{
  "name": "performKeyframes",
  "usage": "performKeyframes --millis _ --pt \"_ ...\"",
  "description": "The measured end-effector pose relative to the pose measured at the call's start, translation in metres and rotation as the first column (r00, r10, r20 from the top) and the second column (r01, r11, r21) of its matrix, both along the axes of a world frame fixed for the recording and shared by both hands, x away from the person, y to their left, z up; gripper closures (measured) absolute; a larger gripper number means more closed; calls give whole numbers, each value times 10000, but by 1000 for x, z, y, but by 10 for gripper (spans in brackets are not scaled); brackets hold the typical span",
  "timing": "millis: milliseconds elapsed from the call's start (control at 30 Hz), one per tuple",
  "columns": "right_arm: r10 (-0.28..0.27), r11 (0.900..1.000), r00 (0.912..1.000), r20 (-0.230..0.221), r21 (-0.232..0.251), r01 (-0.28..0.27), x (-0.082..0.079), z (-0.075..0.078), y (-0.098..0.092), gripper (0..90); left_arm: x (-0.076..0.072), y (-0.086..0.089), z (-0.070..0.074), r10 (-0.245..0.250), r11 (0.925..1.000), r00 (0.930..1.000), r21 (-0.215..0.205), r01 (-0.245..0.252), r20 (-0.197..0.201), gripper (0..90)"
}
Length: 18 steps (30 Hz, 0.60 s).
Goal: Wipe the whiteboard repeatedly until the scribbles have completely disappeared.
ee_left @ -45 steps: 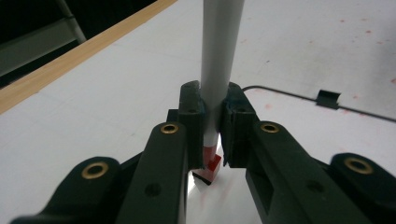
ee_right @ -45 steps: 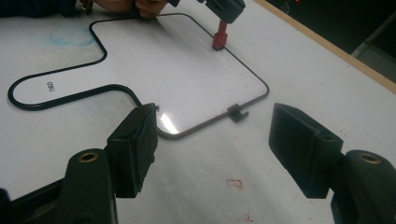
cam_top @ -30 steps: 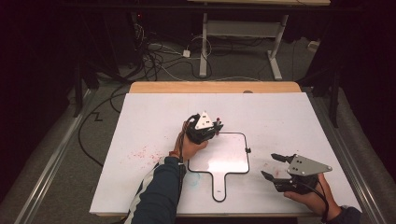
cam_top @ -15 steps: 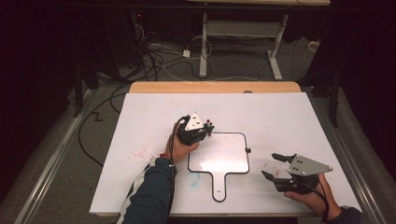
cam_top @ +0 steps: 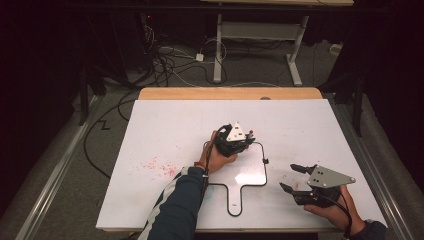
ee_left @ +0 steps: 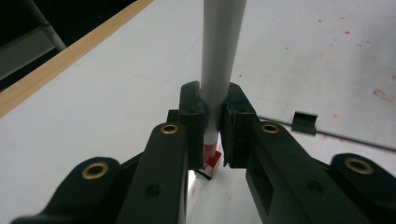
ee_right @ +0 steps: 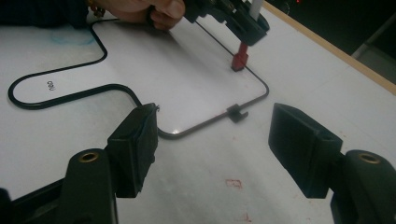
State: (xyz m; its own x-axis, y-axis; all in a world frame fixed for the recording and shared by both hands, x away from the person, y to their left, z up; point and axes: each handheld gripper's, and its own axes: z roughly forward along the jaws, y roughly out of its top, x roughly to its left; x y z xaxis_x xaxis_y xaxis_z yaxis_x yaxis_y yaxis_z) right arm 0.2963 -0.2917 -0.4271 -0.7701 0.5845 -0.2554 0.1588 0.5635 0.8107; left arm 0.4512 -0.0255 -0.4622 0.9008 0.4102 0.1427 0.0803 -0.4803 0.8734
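Left gripper (cam_top: pixel 245 140): black two-jaw tool with a grey three-cornered plate on top, held over the upper edge of the paddle-shaped board; its jaws are clamped on the marker.
Marker (ee_left: pixel 219 60): smooth, round, pale grey barrel, narrowing toward a red tip section; in the left gripper view it stands between the blocky black pads, tip pointing down at the surface. In the right gripper view the red tip (ee_right: pixel 240 57) meets the board just beside its black rim.
Paddle-shaped board (cam_top: pixel 245 172): glossy white, flat, a rounded square with a short rounded handle pointing toward the person; a thin black rim (ee_right: pixel 60 100) runs around it, carrying a small black clip (ee_right: pixel 236 113) on one side. It lies in the middle of the table, between the two hands.
Right gripper (cam_top: pixel 295 177): same black build and grey plate, resting near the table's right front corner, just off the board; its jaws stand wide apart with nothing between them.
Table (cam_top: pixel 165 135): matte white sheet with a pale wooden strip (cam_top: pixel 200 93) along the far edge.
Red specks (cam_top: pixel 155 165): a scattered, smeary patch on the white left of the board.
Sleeve (cam_top: pixel 180 205): dark fabric with light stripes, on the left forearm.
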Motion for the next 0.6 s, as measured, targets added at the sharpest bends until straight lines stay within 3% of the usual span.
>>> performKeyframes --millis 233,300,467,600 --pt "-68 9999 10000 3 87 68 -1 1 -2 338 -2 -29 3 -325 9992 9994 226 322 126 787" --pt "-88 9999 10000 7 65 88 -2 1 -3 338 -1 -27 3 -363 9990 9993 253 361 71 788" --pt "-104 9999 9999 64 72 104 -2 2 -4 338 7 -8 3 141 9996 9999 262 -141 -19 787" --pt "-130 9999 9999 75 63 129 -3 2 -4 338 7 -3 2 165 9995 9999 255 -164 -49 788"
